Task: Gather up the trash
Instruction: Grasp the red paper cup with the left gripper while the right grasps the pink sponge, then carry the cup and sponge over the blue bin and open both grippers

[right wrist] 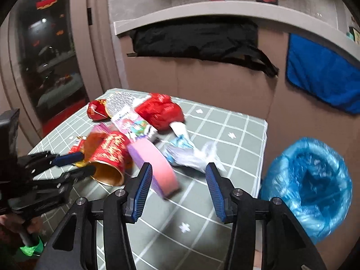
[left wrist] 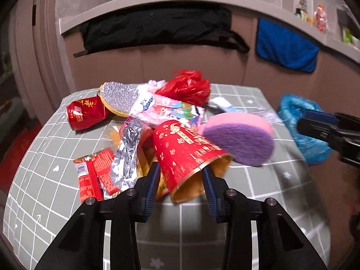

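A red paper cup [left wrist: 186, 148] [right wrist: 110, 153] lies on its side in a trash pile on the grid-patterned table [left wrist: 56, 180], mouth toward me. My left gripper [left wrist: 181, 175] [right wrist: 88, 162] is shut on its mouth end, and the gold rim is dented between the blue pads. A pink and purple sponge [left wrist: 238, 139] [right wrist: 157, 168] leans against the cup. My right gripper [right wrist: 177, 173] [left wrist: 300, 120] is open at the table's right side, with the sponge just past its left finger [right wrist: 144, 180] and nothing held. The blue bag-lined bin [right wrist: 310, 184] [left wrist: 292, 105] stands off the table's right edge.
The pile also holds a crushed red can [left wrist: 85, 112], a glittery silver pad [left wrist: 119, 99], a red plastic bag [left wrist: 186, 87], a cartoon-printed pack [left wrist: 177, 110], a foil wrapper [left wrist: 128, 153] and red snack wrappers [left wrist: 94, 175]. Clear plastic [right wrist: 193, 155] lies mid-table. A cardboard wall with a blue towel [right wrist: 321, 74] stands behind.
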